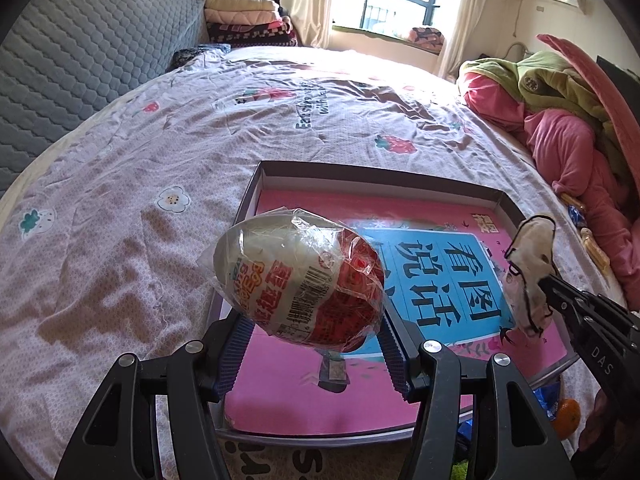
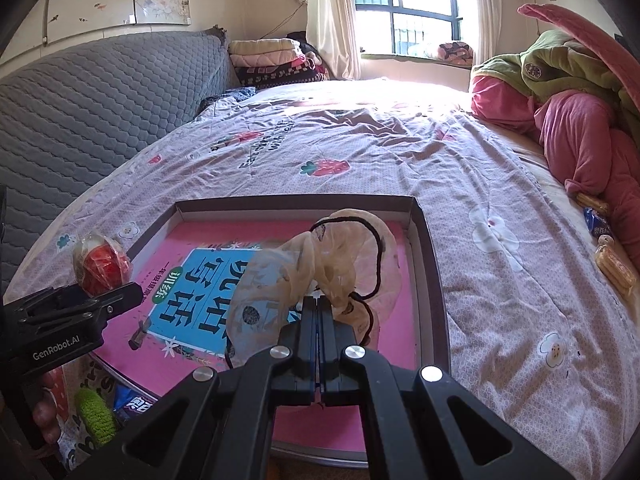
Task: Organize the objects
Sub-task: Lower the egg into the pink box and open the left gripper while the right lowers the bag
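The left gripper (image 1: 312,344) stands wide, its blue pads (image 1: 236,344) clamped on either side of a plastic-wrapped egg (image 1: 300,280), which is held in the air above the near left corner of a shallow box (image 1: 384,170). The right gripper (image 2: 319,312) is closed tight, pinching a bundle of sheer beige cloth with a black cord (image 2: 340,256) that bunches up just beyond its tips, over the box. Under both grippers, a pink and blue book (image 2: 192,292) lies flat inside the box. The box rests on the bed (image 2: 400,140), which stretches away beyond it.
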